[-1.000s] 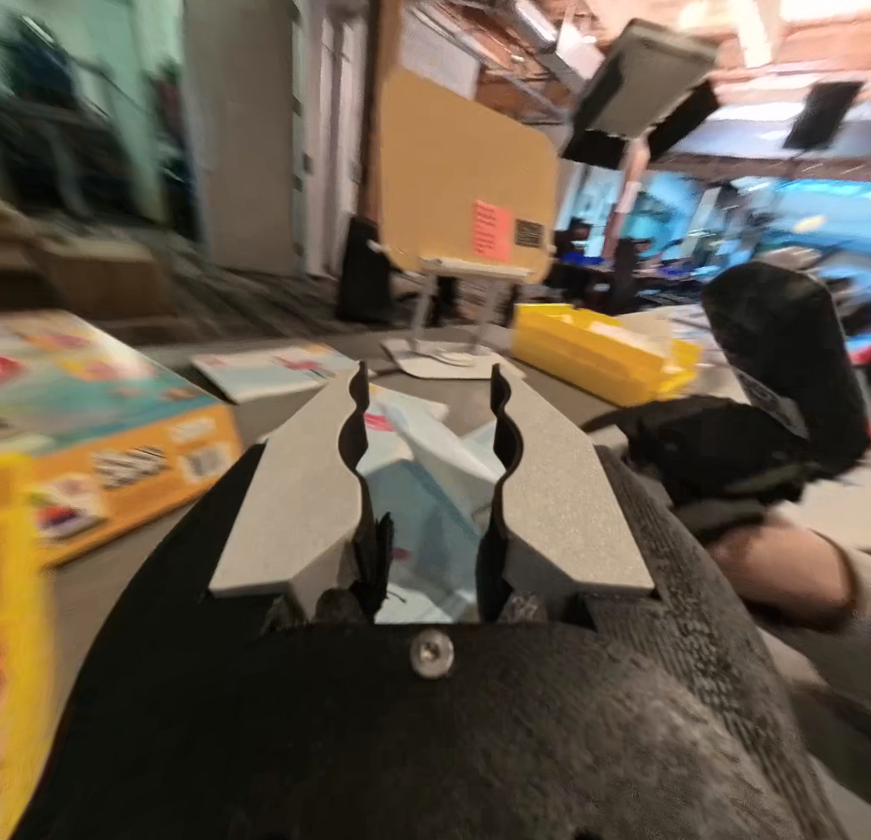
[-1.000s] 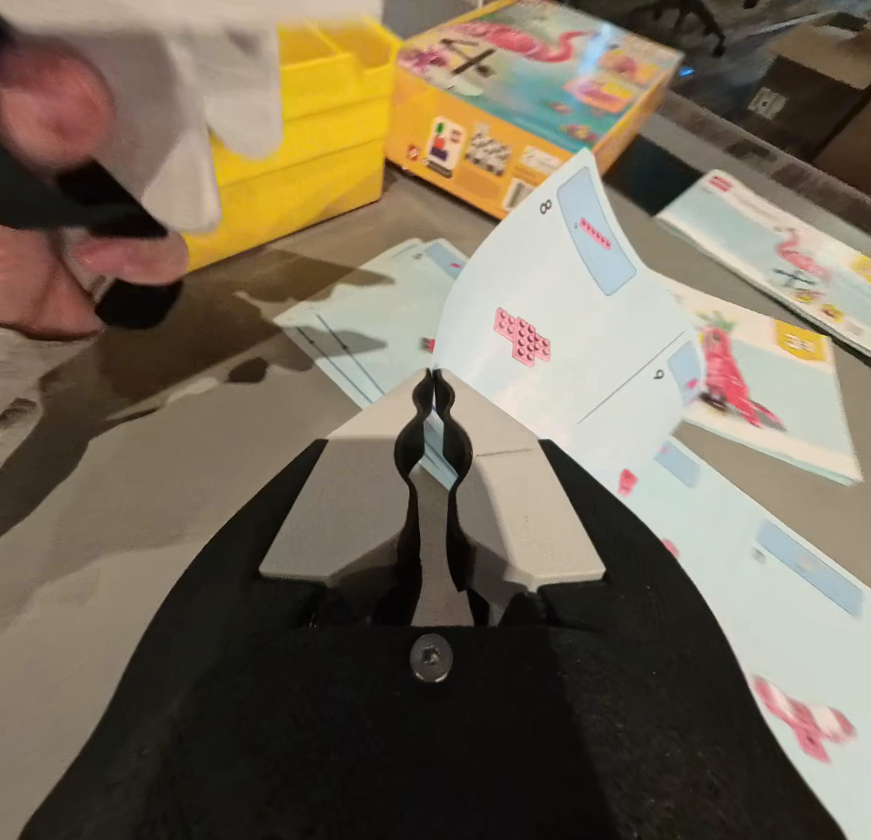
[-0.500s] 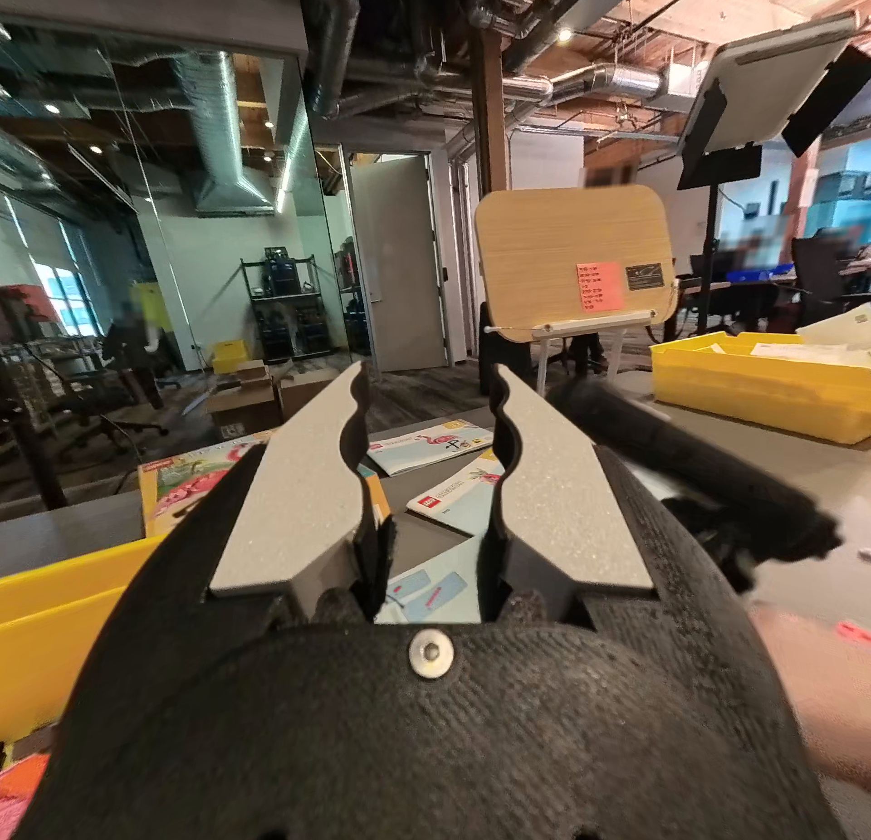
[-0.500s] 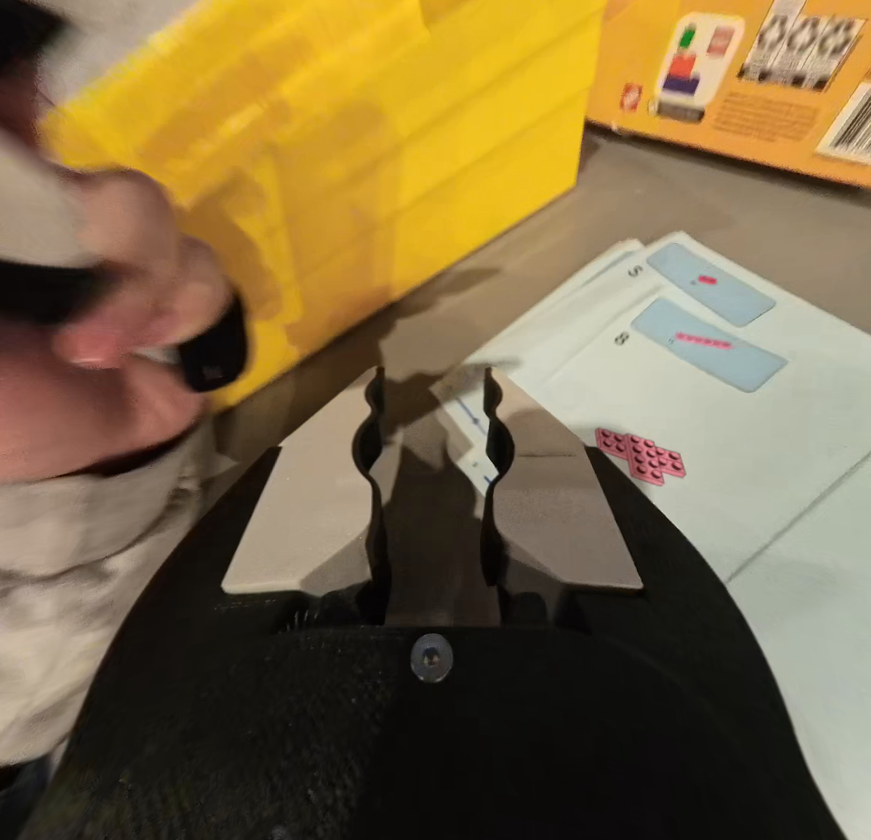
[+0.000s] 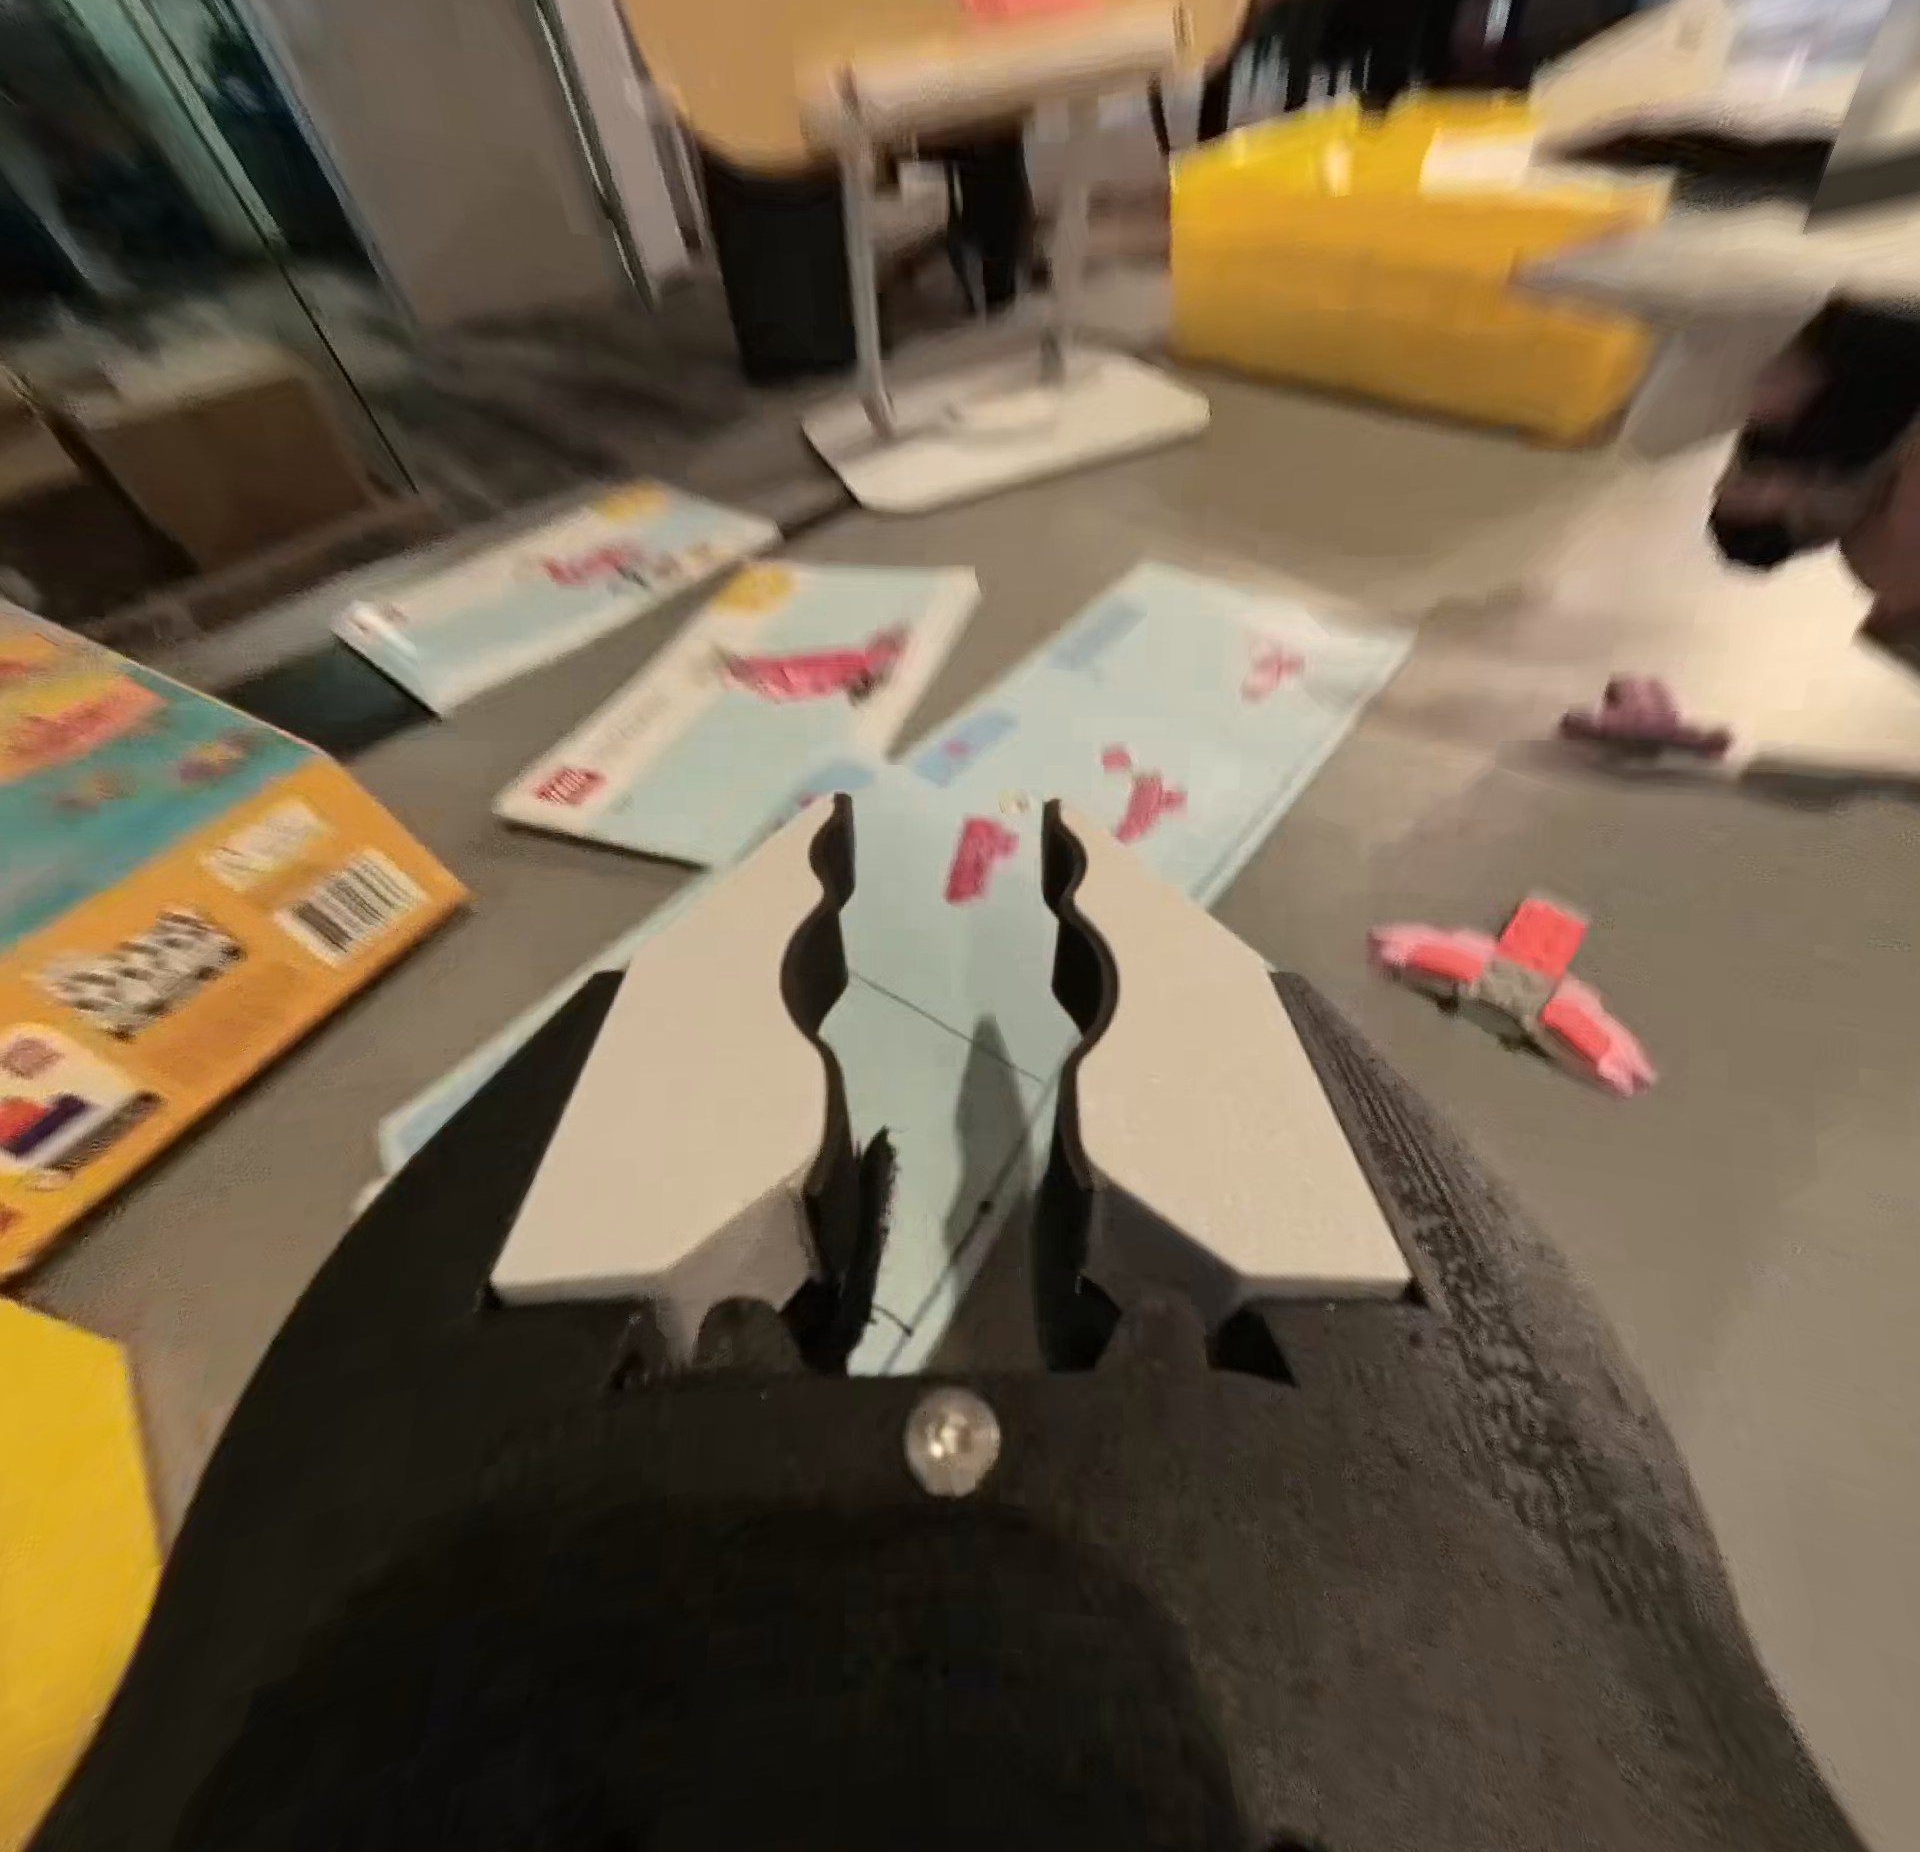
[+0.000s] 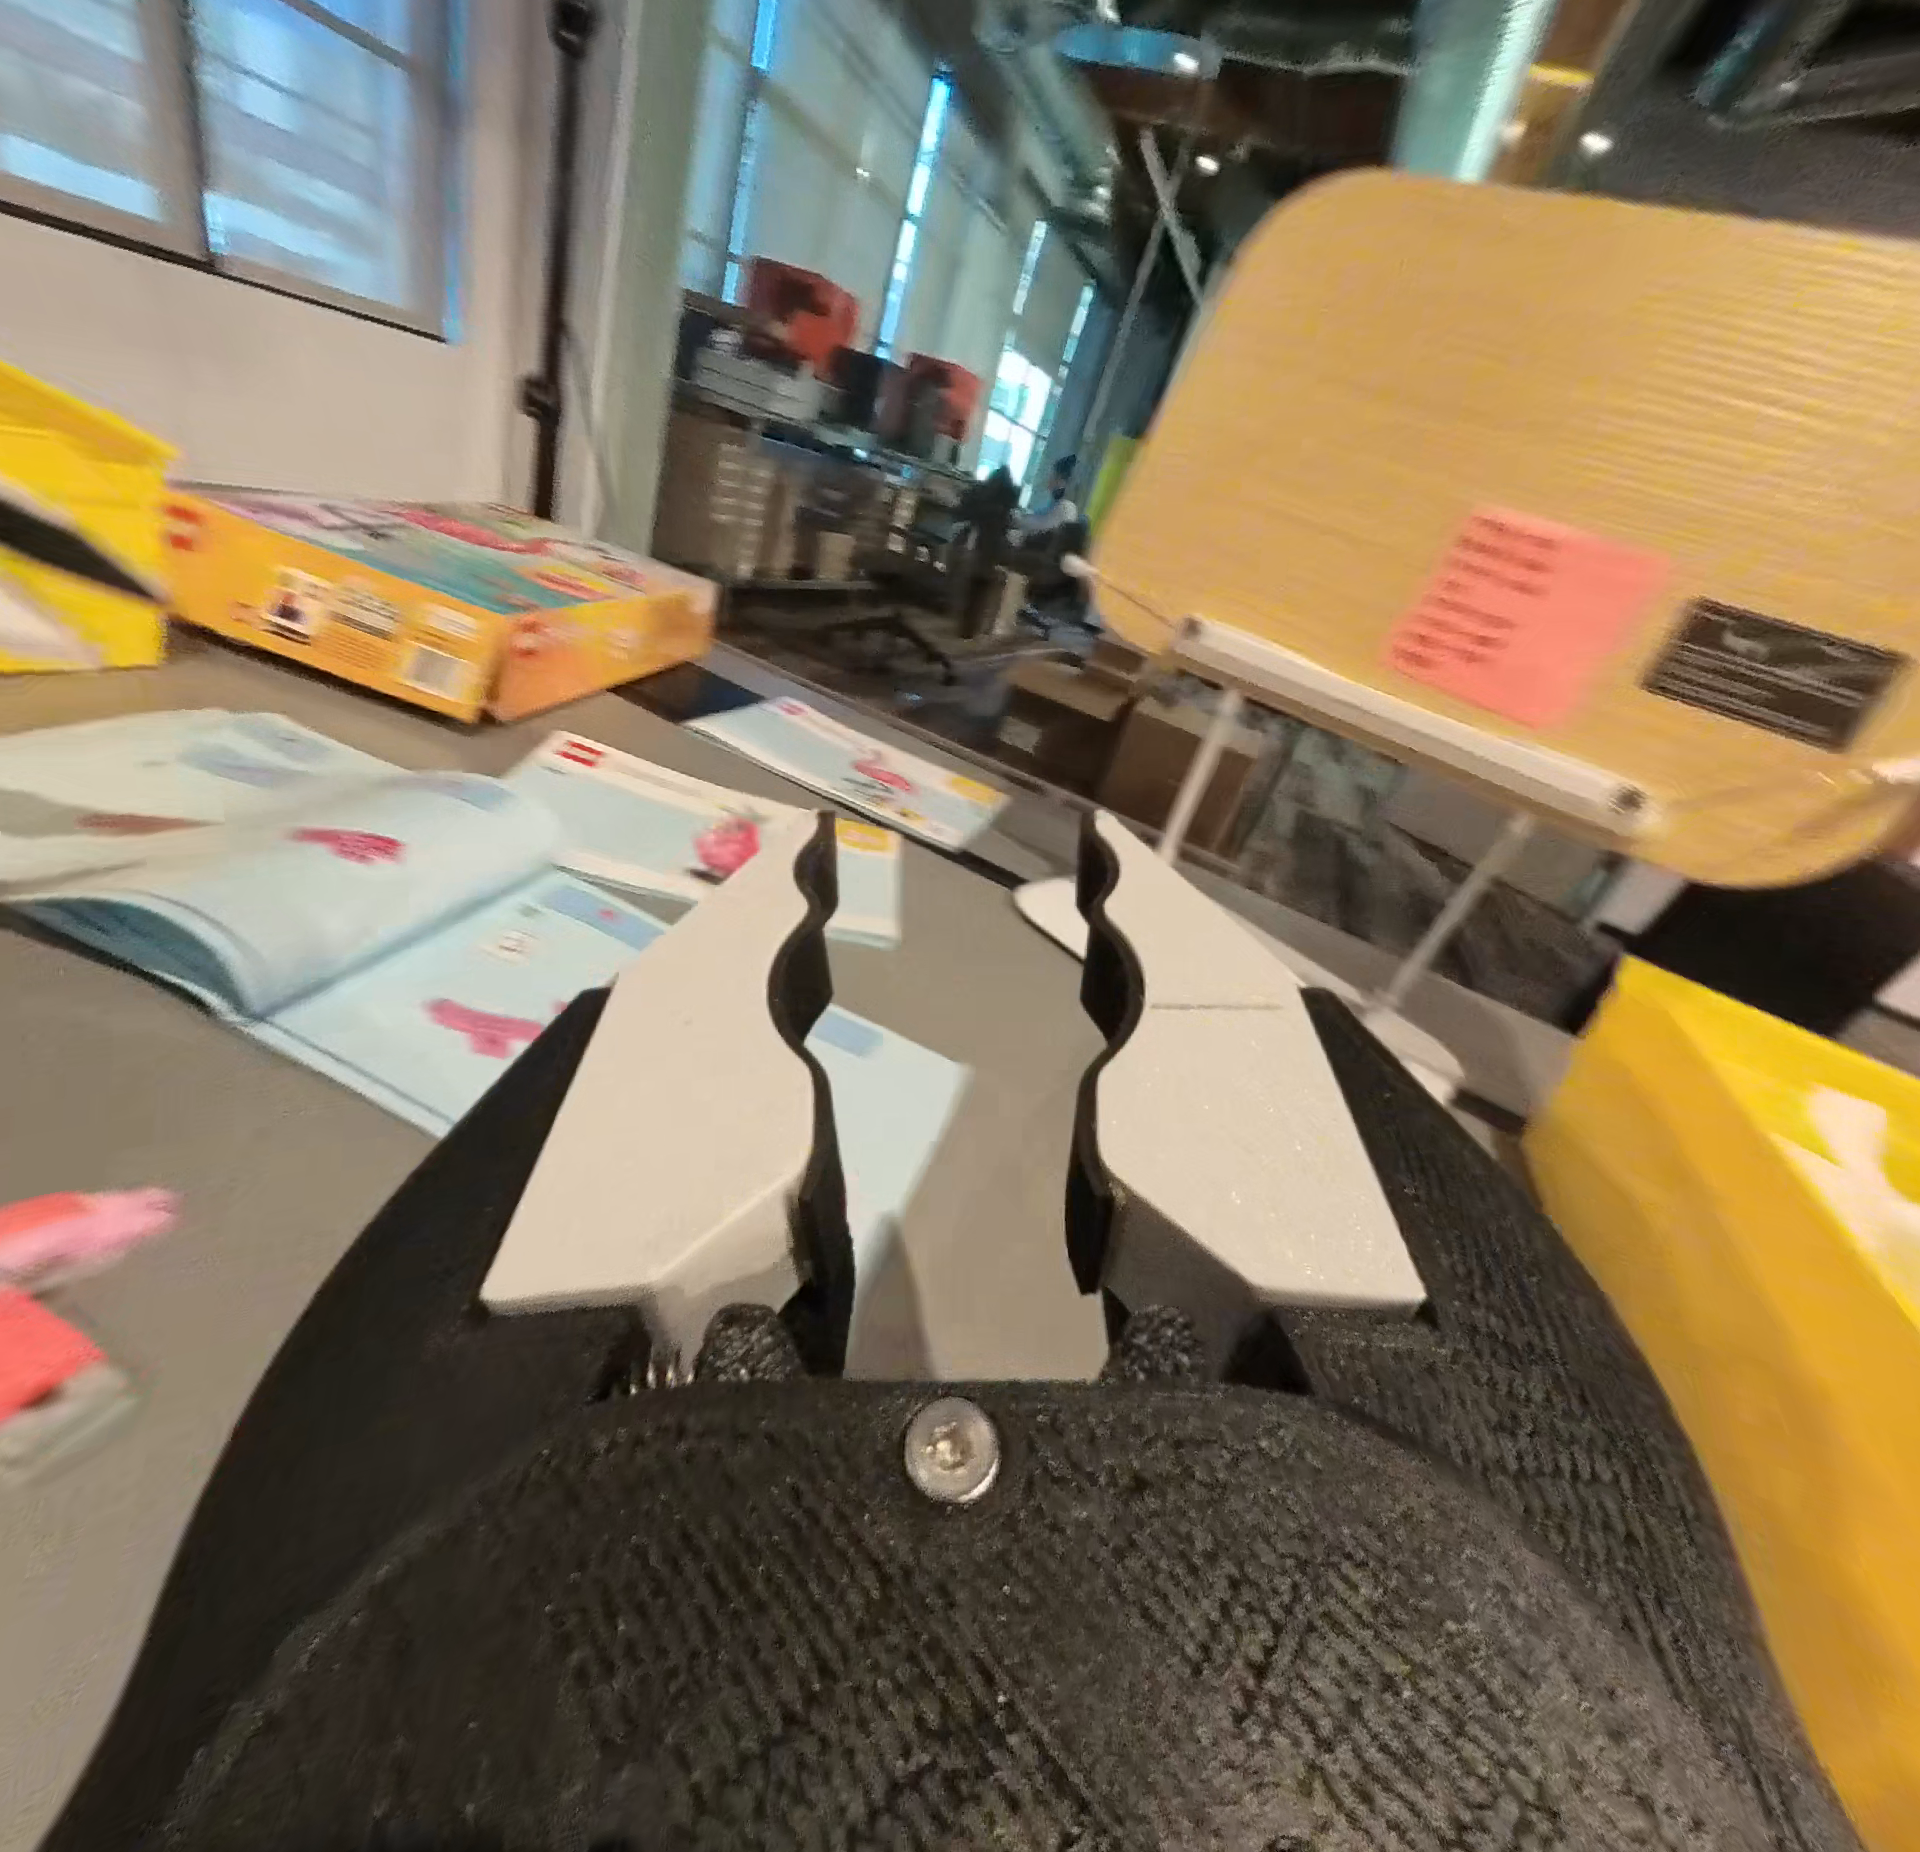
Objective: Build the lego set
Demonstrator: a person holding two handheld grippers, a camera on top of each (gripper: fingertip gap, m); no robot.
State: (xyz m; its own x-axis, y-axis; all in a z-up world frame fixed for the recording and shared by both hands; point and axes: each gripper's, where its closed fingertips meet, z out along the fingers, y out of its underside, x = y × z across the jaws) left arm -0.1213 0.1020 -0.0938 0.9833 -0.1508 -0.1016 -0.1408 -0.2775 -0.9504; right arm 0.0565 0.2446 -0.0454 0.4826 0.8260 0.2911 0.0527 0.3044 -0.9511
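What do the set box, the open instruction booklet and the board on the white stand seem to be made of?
The set box looks like printed cardboard: flat panels and sharp folded edges. The open instruction booklet looks like thin, slightly glossy paper, since its pages curve upward. The board shows pale grain lines like wood or wood-look laminate; which one, the pictures cannot tell.
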